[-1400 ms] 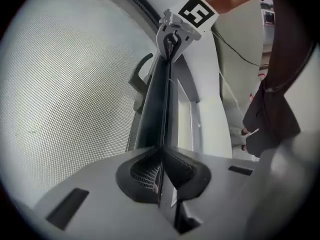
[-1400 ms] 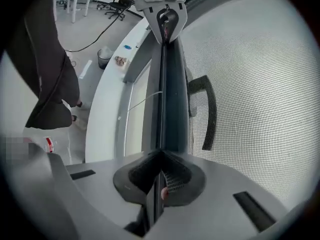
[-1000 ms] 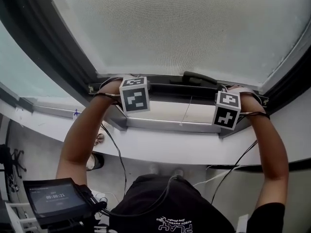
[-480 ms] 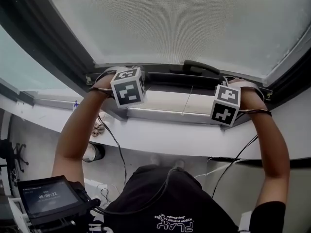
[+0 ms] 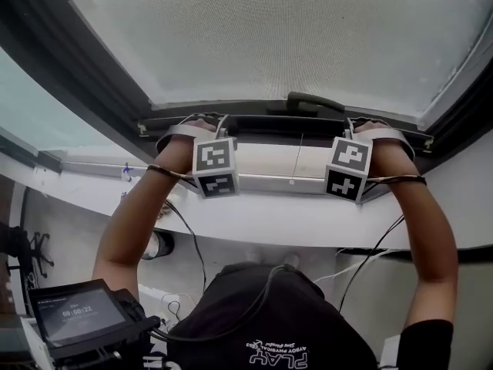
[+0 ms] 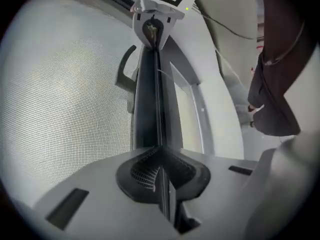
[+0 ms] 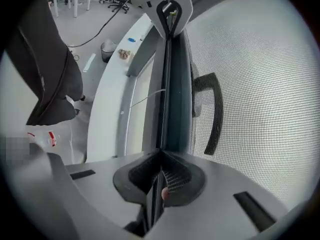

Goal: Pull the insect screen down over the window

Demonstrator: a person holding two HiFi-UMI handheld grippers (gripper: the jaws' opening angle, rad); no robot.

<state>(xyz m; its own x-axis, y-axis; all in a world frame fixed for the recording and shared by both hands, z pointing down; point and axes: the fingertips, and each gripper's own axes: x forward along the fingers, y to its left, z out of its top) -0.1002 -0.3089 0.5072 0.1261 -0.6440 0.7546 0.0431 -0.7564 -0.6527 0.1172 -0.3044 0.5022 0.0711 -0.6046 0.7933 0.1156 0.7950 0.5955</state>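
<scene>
The left tongs and right tongs each pinch the thin lip of the bottom bar of the insect screen, jaws almost together. The bar sits low, just above the sill. Such a slim hold may slip — and uneven pulling could tilt and jam the bar.

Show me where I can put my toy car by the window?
The white sill is bare between left arm and right arm. The screen's bottom bar is crowded: left gripper and right gripper clamp it, black handle between them.

Handle midway along screen bar
</scene>
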